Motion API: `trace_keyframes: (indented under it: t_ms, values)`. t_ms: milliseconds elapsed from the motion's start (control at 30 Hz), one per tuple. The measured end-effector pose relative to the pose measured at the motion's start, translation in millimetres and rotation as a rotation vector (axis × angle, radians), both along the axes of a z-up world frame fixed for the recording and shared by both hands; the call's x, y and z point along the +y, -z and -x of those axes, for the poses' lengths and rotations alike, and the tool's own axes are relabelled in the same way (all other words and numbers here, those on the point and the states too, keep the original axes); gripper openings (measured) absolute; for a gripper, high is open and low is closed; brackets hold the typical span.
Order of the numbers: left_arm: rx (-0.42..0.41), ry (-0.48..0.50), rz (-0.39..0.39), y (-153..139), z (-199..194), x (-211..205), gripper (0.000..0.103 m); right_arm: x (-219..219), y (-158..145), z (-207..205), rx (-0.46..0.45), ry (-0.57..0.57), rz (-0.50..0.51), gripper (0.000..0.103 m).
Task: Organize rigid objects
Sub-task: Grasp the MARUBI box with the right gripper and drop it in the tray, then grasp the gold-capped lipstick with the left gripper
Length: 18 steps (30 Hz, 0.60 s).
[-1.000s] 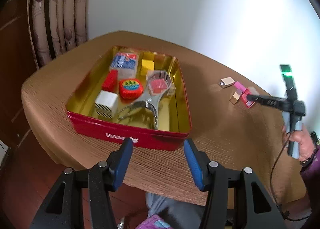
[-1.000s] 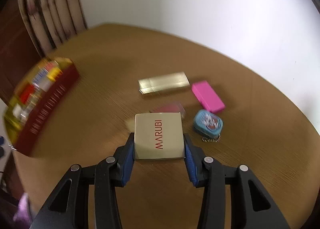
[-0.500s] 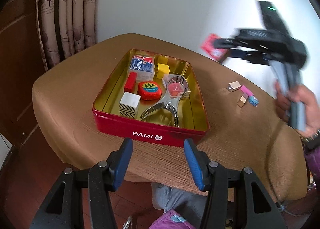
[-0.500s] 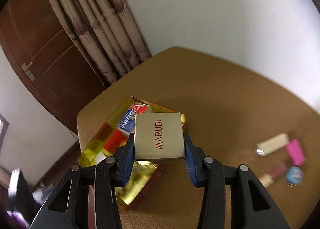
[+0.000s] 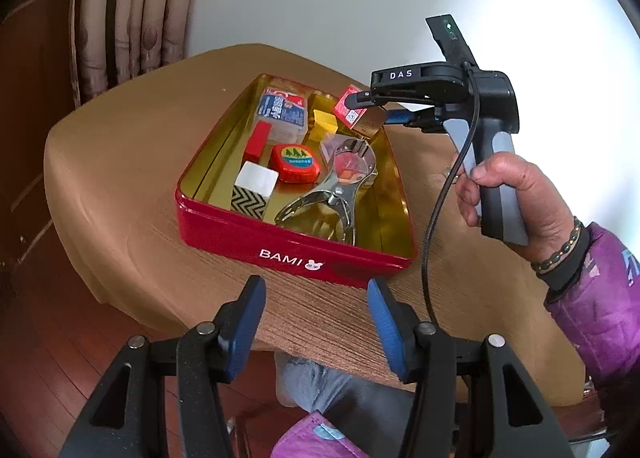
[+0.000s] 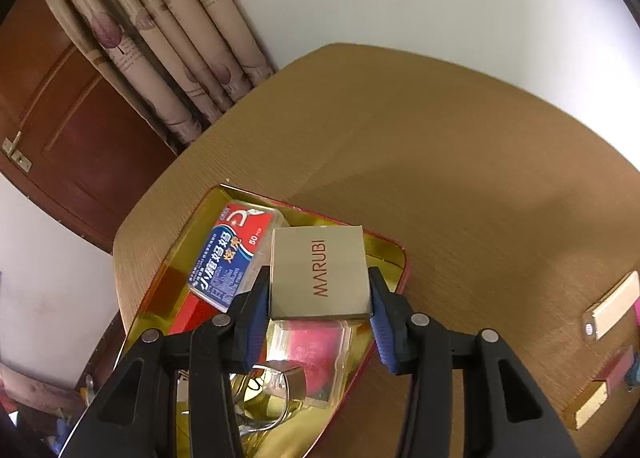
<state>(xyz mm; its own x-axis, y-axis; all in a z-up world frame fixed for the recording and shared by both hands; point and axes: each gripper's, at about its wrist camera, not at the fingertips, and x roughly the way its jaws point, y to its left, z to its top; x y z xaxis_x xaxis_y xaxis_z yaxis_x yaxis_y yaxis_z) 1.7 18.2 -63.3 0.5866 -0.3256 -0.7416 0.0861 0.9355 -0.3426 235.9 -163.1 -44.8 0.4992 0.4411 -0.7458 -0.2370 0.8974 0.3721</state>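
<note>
Right wrist view: the right gripper (image 6: 318,308) holds a small beige box (image 6: 319,272) between its blue fingers (image 6: 256,310) above the far end of the red tin (image 6: 402,258), which sits on the counter (image 6: 440,162). The left gripper (image 5: 316,322) hangs open and empty near the tin's front wall. The tin is crowded, so a careless release could drop the box onto the metal tool (image 5: 340,194) or catch it on the rim.

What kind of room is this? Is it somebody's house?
Probably a room in a home. There are patterned curtains beside a wooden door, a wood floor, and a small brown table holding a red tin of odds and ends.
</note>
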Motion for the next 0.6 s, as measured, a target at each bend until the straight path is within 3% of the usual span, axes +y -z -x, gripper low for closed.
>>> trace_keyframes:
  t_ms: [233,433,500,600]
  values:
    - [0.019,-0.007,-0.009,5.7,1.0,-2.8,0.054,-4.5,3.1,-0.7,-0.013,0.033,-0.023,0.052]
    - [0.011,-0.010,-0.043,5.7,1.2,-10.9,0.054,-57.9,-26.9,61.3,-0.204,0.134,-0.088,0.076]
    - [0.000,-0.006,-0.057,4.4,2.9,-14.6,0.054,-87.9,-28.5,98.2,-0.268,0.212,-0.033,0.084]
    - [-0.028,0.019,-0.077,0.6,7.0,-22.8,0.054,-140.4,-12.3,159.6,-0.329,0.375,0.145,0.094]
